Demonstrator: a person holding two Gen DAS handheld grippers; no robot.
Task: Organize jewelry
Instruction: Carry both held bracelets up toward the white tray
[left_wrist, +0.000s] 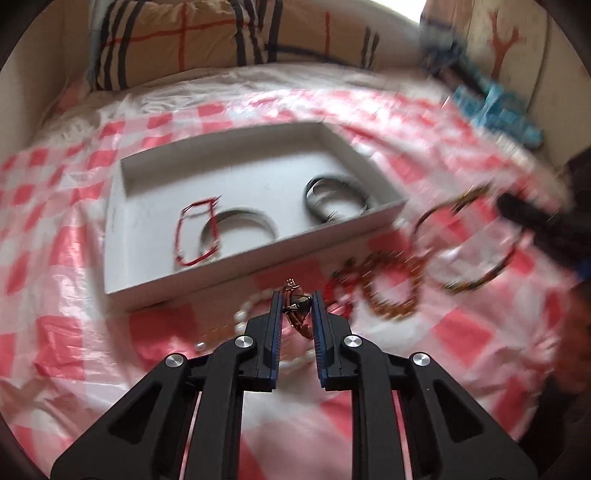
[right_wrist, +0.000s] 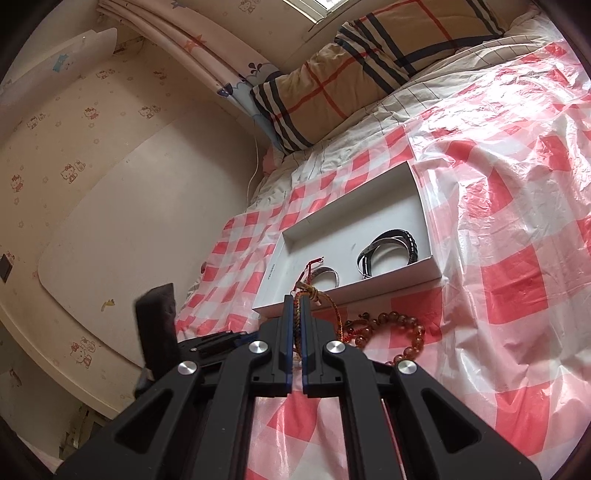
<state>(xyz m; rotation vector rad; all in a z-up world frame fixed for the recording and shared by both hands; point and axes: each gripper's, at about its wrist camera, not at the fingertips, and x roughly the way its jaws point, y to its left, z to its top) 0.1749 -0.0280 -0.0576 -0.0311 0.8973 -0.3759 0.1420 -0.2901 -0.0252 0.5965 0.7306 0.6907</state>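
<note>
Now a cord bracelet (right_wrist: 295, 325) is pinched in the right tongs (right_wrist: 295, 306) and a copper clip (left_wrist: 297, 310) in the left tongs (left_wrist: 297, 301), so both should be carried slowly over the box (right_wrist: 424, 273) wall and let go inside.

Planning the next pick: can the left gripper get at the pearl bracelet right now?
Probably not yet. The left gripper sits right over the pearl bracelet, but a copper-coloured piece already sits between its fingers, so it would likely need to drop that first.

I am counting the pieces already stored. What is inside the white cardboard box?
Inside the white cardboard box lie a thin red cord bracelet, a silver metal bangle and a dark coiled strap bracelet. Its near wall hides some of the floor.
</note>
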